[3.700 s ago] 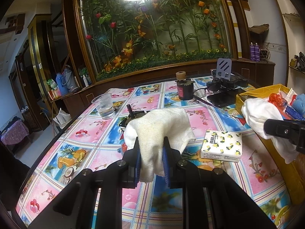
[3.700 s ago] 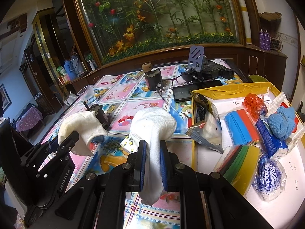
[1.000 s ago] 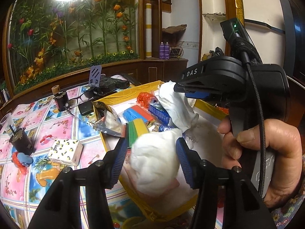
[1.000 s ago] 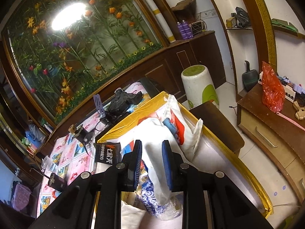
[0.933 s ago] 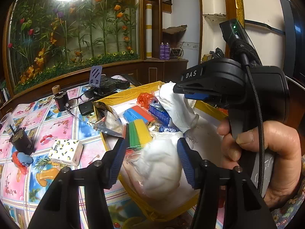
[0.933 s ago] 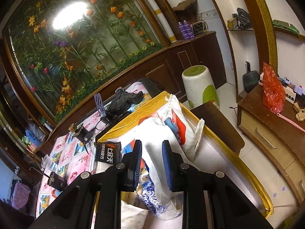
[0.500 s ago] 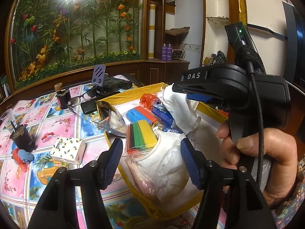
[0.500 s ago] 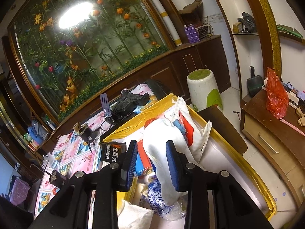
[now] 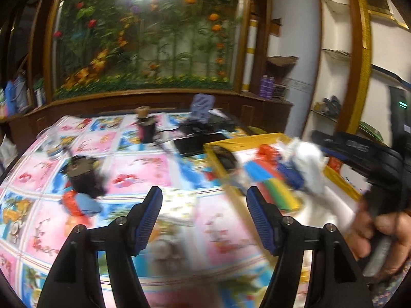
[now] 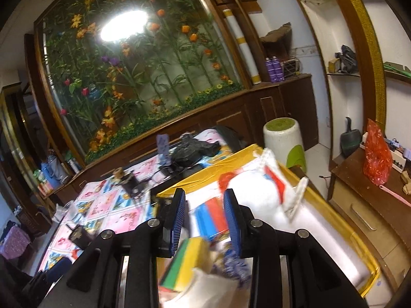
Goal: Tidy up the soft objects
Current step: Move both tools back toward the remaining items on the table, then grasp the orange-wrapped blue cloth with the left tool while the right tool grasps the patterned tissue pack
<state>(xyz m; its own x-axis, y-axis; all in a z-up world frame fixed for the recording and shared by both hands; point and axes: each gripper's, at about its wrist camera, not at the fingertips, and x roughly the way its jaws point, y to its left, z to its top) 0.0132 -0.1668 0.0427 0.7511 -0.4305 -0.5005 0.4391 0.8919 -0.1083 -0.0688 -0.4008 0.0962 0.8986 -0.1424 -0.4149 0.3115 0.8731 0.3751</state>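
Left gripper (image 9: 204, 201) jaws opening, empty; crumpled white cloth (image 9: 309, 172) right of them (blurred, probably inside yellow-rimmed box (image 9: 259, 138)). Right gripper (image 10: 204, 206) unclenched, empty.

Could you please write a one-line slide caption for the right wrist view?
Right gripper empty above the yellow box of sponges and towels.
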